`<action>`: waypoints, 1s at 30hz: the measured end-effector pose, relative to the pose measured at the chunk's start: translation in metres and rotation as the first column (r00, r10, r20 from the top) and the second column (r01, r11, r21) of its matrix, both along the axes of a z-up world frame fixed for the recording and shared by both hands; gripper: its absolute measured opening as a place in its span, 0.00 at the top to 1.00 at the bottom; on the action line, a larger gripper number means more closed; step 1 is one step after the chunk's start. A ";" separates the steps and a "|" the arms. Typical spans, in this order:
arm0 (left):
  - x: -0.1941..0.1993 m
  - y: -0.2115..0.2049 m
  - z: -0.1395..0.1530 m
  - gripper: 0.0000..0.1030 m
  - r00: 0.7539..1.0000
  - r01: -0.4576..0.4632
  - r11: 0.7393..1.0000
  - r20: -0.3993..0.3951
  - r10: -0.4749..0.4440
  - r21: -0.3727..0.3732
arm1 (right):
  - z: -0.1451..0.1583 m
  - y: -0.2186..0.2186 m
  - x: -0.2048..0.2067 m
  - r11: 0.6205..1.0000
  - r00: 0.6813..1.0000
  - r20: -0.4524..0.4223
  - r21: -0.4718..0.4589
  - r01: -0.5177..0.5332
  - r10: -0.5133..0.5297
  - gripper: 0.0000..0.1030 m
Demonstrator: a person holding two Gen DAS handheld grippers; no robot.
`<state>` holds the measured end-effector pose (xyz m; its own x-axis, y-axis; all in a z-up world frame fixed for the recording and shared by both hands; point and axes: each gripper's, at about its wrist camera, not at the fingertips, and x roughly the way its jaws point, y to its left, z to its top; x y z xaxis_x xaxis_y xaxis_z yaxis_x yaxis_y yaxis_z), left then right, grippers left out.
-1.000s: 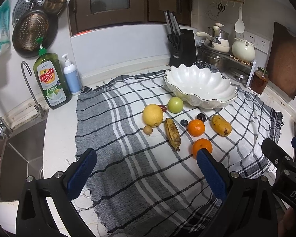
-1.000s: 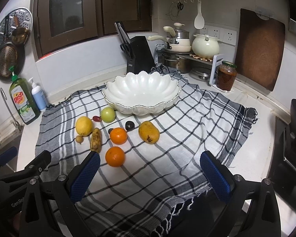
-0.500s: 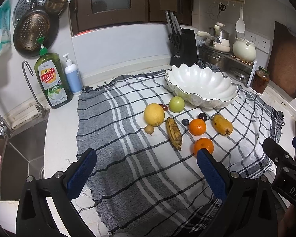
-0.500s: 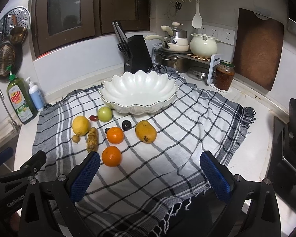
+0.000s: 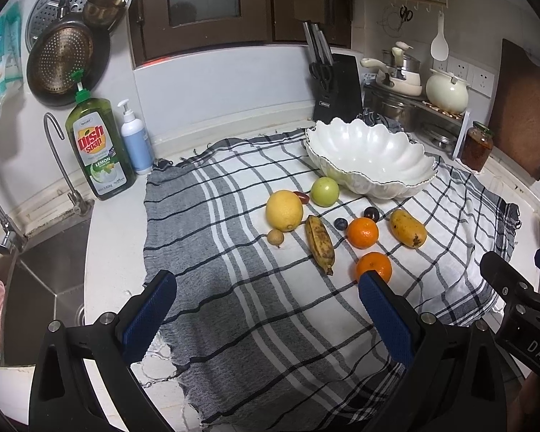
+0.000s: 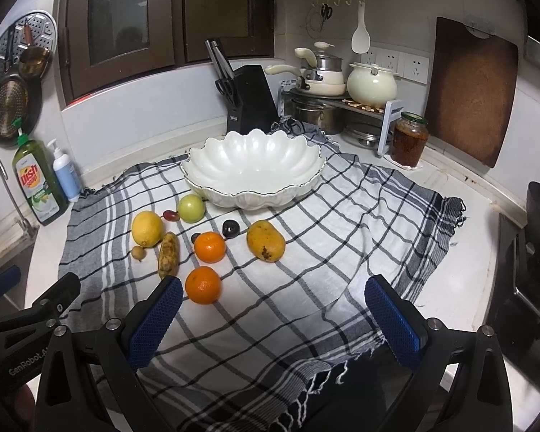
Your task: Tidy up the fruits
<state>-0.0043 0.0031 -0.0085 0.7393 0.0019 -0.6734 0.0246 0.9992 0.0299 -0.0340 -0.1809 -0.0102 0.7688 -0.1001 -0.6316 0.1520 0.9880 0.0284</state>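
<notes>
**Both grippers wide, fruit all on the cloth, bowl holds nothing**

I've got the left gripper (image 5: 266, 309) hovering over the near edge of the checked cloth (image 5: 234, 324), fingers spread wide, nothing between them. Right gripper (image 6: 273, 309) same: fingers far apart, gripping nothing, above the cloth's near right part.

Bowl (image 6: 252, 169) sits at the back of the cloth, in front of the knife block (image 6: 250, 99). No fruit in it.

Fruit, in a loose cluster just in front of the bowl:
- green apple (image 6: 190, 208) closest to the bowl's front-left rim, small red fruit (image 6: 171, 215) touching or just beside it
- lemon (image 6: 146, 228) left of those, small brown fruit (image 6: 138, 252) just in front of it
- banana (image 6: 168, 255), spotted, lying lengthwise right of the lemon
- far orange (image 6: 209, 247) mid-cluster, with two small dark fruits behind it: plum (image 6: 230, 228) and a smaller one (image 6: 196, 237)
- mango (image 6: 265, 240) on the right end
- near orange (image 6: 202, 285) closest to me, just beside the right gripper's left fingertip (image 6: 169, 288); in the left wrist view it's partly behind that gripper's right fingertip (image 5: 369, 280)

Dish soap (image 5: 99, 147) stands off the cloth at left by the sink (image 5: 46, 270).
</notes>
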 end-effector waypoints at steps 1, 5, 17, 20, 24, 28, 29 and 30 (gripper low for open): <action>-0.001 -0.001 0.000 0.00 1.000 0.001 1.000 0.000 -0.001 0.002 | 0.000 -0.001 -0.001 1.000 1.000 0.000 0.000 0.001 -0.001 0.00; -0.002 -0.002 0.002 0.00 1.000 0.002 1.000 0.003 -0.002 0.005 | 0.000 -0.006 -0.002 1.000 1.000 0.003 0.001 0.003 -0.003 0.00; -0.002 -0.004 0.002 0.00 1.000 0.001 1.000 0.001 -0.001 0.006 | 0.001 -0.003 -0.001 1.000 1.000 0.001 -0.002 0.003 -0.003 0.00; -0.003 -0.005 0.003 0.00 1.000 0.002 1.000 0.002 -0.002 0.006 | 0.001 0.001 0.000 1.000 1.000 0.001 -0.003 0.002 -0.002 0.00; -0.003 -0.005 0.002 0.00 1.000 0.002 1.000 0.003 -0.002 0.007 | 0.000 -0.005 -0.001 1.000 1.000 0.002 -0.002 0.000 0.000 0.00; -0.001 -0.011 0.001 0.00 1.000 0.010 1.000 -0.001 -0.010 0.005 | -0.002 -0.009 0.000 1.000 1.000 0.000 -0.003 0.003 -0.003 0.00; 0.001 -0.012 0.000 0.00 1.000 0.014 1.000 -0.003 -0.014 0.006 | -0.002 -0.005 0.000 1.000 1.000 0.001 -0.003 0.004 -0.004 0.00; 0.002 -0.014 -0.001 0.00 1.000 0.020 1.000 -0.008 -0.020 0.006 | -0.003 -0.008 0.000 1.000 1.000 0.000 -0.003 0.005 -0.005 0.00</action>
